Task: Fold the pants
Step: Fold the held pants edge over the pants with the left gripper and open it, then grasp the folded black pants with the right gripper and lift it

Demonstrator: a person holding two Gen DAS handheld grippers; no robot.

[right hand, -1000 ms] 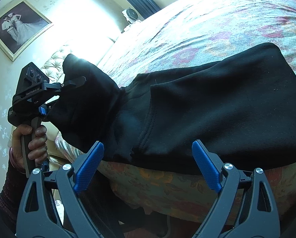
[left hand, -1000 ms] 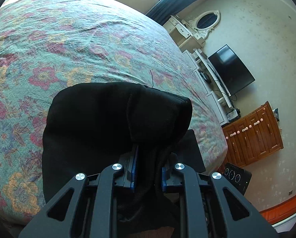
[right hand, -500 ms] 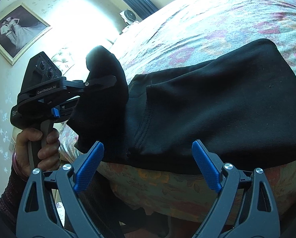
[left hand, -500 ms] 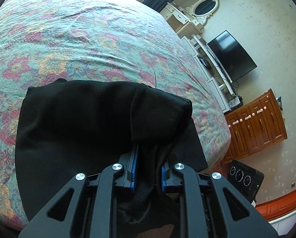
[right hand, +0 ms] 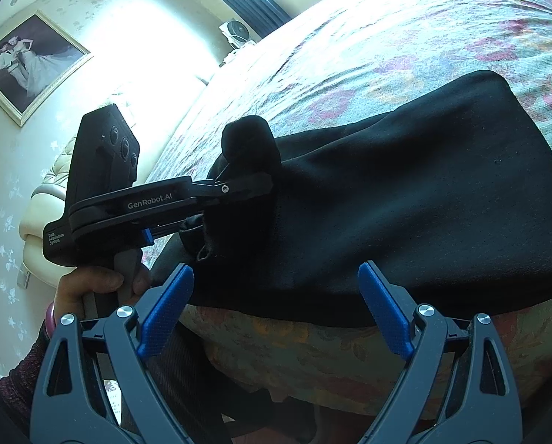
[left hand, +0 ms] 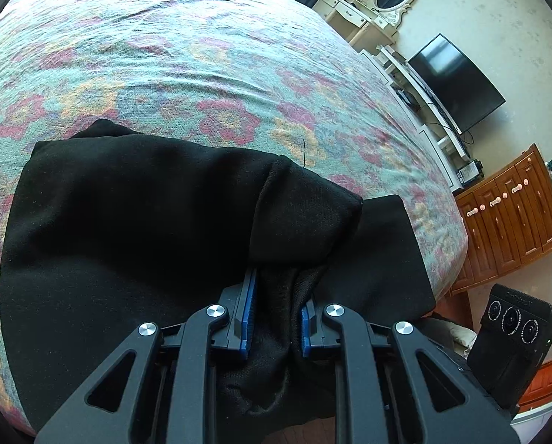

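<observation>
**Inspector:** Where do the pants (left hand: 135, 229) lie?

**Assistant:** On the floral bed (left hand: 172, 63), at its near edge, already doubled into a thick black slab. One end is raised off the bedspread.

**Inspector:** Raised by what?

**Assistant:** The left gripper (left hand: 274, 318) is clenched on a bunch of the black cloth, which humps over its blue pads. The right wrist view shows that end lifted above the rest, held by a person's hand (right hand: 98, 285). I judge the end is being carried over the slab for another fold.

**Inspector:** And the right gripper (right hand: 276, 307)?

**Assistant:** Released, jaws spread wide, nothing between them. It hangs just off the bed's edge facing the pants, probably ready to steady or smooth them.
</observation>
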